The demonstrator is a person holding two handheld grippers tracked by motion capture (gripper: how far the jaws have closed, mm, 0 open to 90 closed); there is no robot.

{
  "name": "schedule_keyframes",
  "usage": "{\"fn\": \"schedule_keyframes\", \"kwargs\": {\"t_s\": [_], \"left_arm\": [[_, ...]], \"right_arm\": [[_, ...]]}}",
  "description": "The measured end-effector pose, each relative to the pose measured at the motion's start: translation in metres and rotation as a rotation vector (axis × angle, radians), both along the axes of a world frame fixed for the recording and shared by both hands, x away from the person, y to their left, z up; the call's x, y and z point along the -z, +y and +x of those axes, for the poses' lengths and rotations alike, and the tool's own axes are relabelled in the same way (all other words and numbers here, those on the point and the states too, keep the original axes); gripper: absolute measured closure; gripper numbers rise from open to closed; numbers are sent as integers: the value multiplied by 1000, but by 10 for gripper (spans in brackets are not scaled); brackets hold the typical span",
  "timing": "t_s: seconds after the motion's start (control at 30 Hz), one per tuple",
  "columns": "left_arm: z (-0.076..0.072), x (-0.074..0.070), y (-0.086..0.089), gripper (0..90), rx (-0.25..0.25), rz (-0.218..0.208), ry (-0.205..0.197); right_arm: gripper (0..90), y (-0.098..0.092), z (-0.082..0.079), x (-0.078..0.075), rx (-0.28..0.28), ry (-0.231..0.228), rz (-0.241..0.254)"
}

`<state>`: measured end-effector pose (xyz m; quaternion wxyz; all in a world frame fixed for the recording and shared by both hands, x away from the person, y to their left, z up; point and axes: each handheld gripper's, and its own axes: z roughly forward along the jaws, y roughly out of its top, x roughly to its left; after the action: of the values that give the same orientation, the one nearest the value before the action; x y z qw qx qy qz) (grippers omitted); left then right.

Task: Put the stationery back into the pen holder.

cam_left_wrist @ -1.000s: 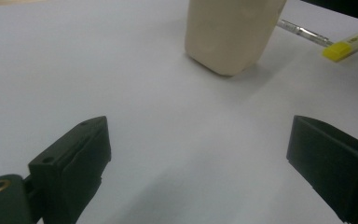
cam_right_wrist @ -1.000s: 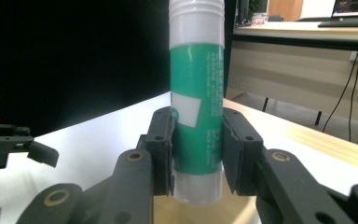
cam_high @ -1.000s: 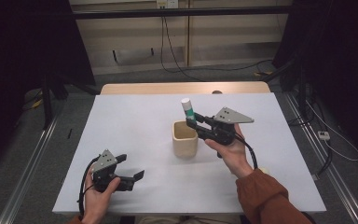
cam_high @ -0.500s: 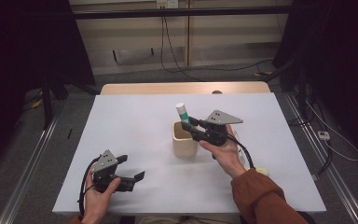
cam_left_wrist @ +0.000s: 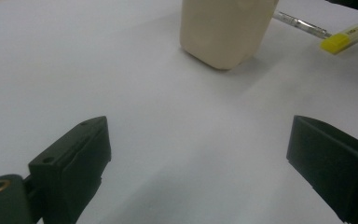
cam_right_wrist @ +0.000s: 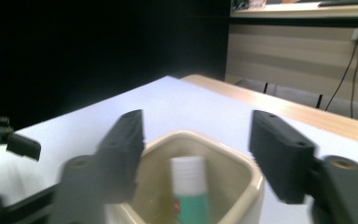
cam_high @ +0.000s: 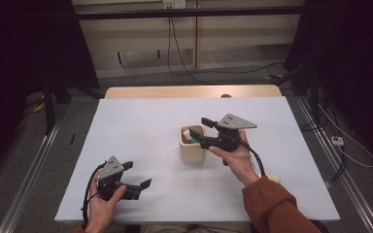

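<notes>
Hands hold one hand-held gripper each over a white tabletop (cam_high: 141, 126). The right hand-held gripper (cam_high: 205, 131) hovers at the rim of a cream square-mouthed cup (cam_high: 193, 150), its jaws spread wide and gripping nothing; in the right gripper view the two black jaws stand apart on either side of the cup's (cam_right_wrist: 242, 196) opening. Between and just below them, inside the cup, a glue stick (cam_right_wrist: 189, 186) stands upright, with a white ribbed cap and a green body. A small red mark sits on its label, but any writing there is too blurred to read. In the high view the glue stick's (cam_high: 188, 134) white top shows just inside the cup, right beside the jaw tips.

The left hand-held gripper (cam_high: 140, 175) lies low near the tabletop's near edge, well apart from the cup, held in the person's left hand (cam_high: 102, 201). Its jaws are also wide open and empty, as the left gripper view shows. Ahead of those jaws, beyond bare tabletop, stands the cup (cam_left_wrist: 223, 30); past it to the right lie a silver pen (cam_left_wrist: 298, 23) and a yellow highlighter (cam_left_wrist: 344, 38), touching end to end or nearly so. Dark print runs along the highlighter's barrel, too small to make out. The right hand (cam_high: 235, 158) wears a rust-orange sleeve (cam_high: 277, 206).
</notes>
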<state>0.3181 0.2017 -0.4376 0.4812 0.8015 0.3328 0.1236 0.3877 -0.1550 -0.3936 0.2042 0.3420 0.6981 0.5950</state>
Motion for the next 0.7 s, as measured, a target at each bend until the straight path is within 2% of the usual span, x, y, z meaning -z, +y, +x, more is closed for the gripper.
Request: {"fn": "schedule_keyframes", "kwargs": {"t_s": [0.23, 0.37, 0.7], "left_arm": [[0, 0, 1, 63, -4, -4, -3], [1, 0, 2, 63, -1, 6, -4], [1, 0, 2, 63, 2, 8, -3]], "right_arm": [[179, -10, 2, -3, 27, 27, -45], [141, -20, 0, -8, 55, 26, -74], [73, -44, -5, -7, 64, 109, -149]]}}
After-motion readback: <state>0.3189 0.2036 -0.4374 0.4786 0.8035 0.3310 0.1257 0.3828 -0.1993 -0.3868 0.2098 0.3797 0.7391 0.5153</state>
